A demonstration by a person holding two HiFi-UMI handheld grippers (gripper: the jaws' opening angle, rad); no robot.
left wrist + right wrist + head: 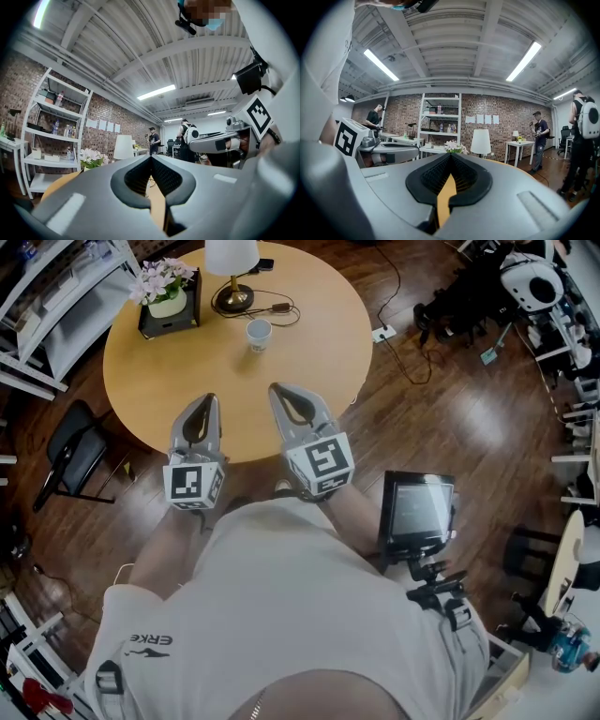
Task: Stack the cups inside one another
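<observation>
Cup: one white cup (258, 334) is seen on the far half of the round wooden table (309, 418), well apart from both grippers. Whether others are nested inside it cannot be told.
Cup axis: set upright, long axis vertical, mouth up.
Around cup: a table lamp (232, 266) is placed just behind it. A cable (281, 309) is looped beside the lamp base. Potted flowers (167, 289) in a black holder are set to the left, near the table's far-left edge.
Path: bare tabletop is seen between the jaw tips and the cup.
Left gripper (208, 399): jaws are pressed together with nothing pinched. It is held over the near edge of the table, pointed at the far side.
Right gripper (278, 390): jaws are pressed together with nothing pinched. It is held just beside the left one, tips over the table.
Off table: a black chair (70, 451) is seen at left, a white shelf unit (66, 296) at upper left, and a screen on a stand (417, 507) at right.
</observation>
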